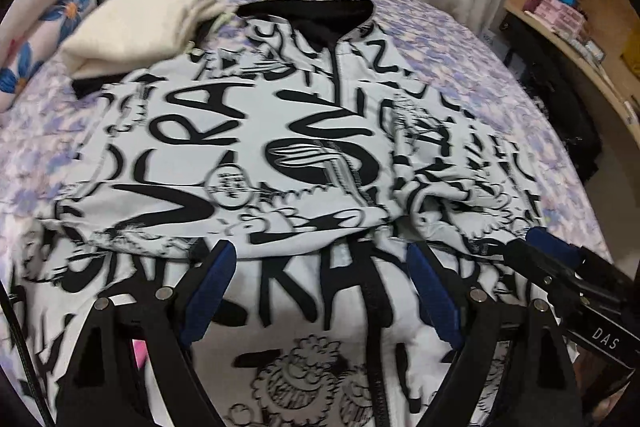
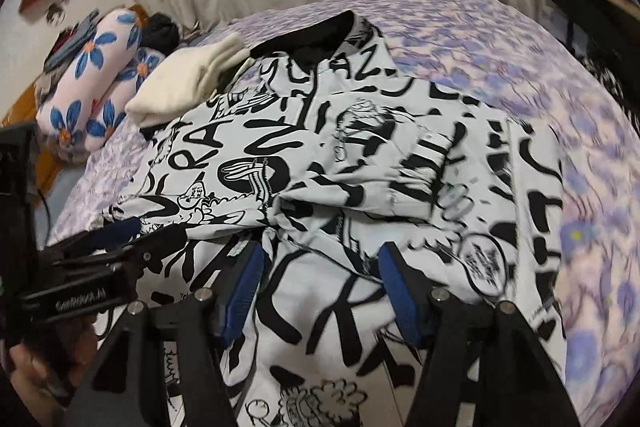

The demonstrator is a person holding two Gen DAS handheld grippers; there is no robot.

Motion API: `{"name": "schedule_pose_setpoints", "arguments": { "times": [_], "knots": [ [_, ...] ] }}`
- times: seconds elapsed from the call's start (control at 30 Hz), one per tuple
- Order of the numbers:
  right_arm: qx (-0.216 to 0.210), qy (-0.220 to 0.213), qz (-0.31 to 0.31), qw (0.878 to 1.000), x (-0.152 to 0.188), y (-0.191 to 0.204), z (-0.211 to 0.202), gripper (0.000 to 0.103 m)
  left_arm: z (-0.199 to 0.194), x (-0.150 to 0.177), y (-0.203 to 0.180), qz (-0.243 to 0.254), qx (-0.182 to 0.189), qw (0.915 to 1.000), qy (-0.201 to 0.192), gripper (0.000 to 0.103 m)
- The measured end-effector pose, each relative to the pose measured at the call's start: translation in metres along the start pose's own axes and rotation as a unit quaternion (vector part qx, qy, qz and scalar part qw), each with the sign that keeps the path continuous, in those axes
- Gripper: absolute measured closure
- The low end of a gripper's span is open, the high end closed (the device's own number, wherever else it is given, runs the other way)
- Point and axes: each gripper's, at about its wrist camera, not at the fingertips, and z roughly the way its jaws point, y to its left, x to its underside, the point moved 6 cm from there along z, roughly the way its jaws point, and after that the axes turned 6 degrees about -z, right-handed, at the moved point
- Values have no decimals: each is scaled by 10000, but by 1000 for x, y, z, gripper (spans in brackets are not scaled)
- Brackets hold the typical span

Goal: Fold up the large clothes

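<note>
A white jacket (image 1: 280,131) with black graffiti print and a black collar lies spread on the bed, both sleeves folded across its front; it also shows in the right wrist view (image 2: 360,163). My left gripper (image 1: 320,259) is open just above the jacket's lower front, near the folded sleeve edge. My right gripper (image 2: 320,263) is open over the same lower area, a little to the right. The right gripper's fingertips (image 1: 548,247) show at the right of the left wrist view, and the left gripper's fingertips (image 2: 116,231) at the left of the right wrist view. Neither holds cloth.
The bed has a purple floral sheet (image 1: 460,39). A folded cream garment (image 1: 144,27) lies by the jacket's left shoulder. Rolled pink bedding with blue flowers (image 2: 92,79) lies far left. A curtain hangs behind; wooden shelves (image 1: 580,7) stand to the right.
</note>
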Motion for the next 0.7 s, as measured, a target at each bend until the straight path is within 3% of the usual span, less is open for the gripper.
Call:
{"name": "schedule_pose_setpoints", "arguments": {
  "times": [0.1, 0.23, 0.43, 0.6, 0.67, 0.7],
  "knots": [
    [49, -27, 176, 9998, 6, -9, -7, 43, 10, -1, -16, 300, 157, 9994, 66, 17],
    [54, -74, 510, 9987, 14, -26, -17, 43, 27, -4, -48, 1081, 30, 9941, 90, 17],
    [22, -80, 858, 9963, 27, -45, -21, 43, 58, -11, -101, 2143, -265, 9764, 67, 17],
    [62, -68, 992, 9950, 36, -56, -22, 43, 95, -15, -129, 2611, -601, 9632, 195, 19],
    [111, -71, 1029, 9946, 38, -61, -23, 43, 109, -17, -137, 2702, -645, 9599, 389, 44],
    [119, -77, 1055, 9943, 39, -63, -24, 43, 113, -16, -140, 2719, -591, 9592, 497, 79]
  ]
}}
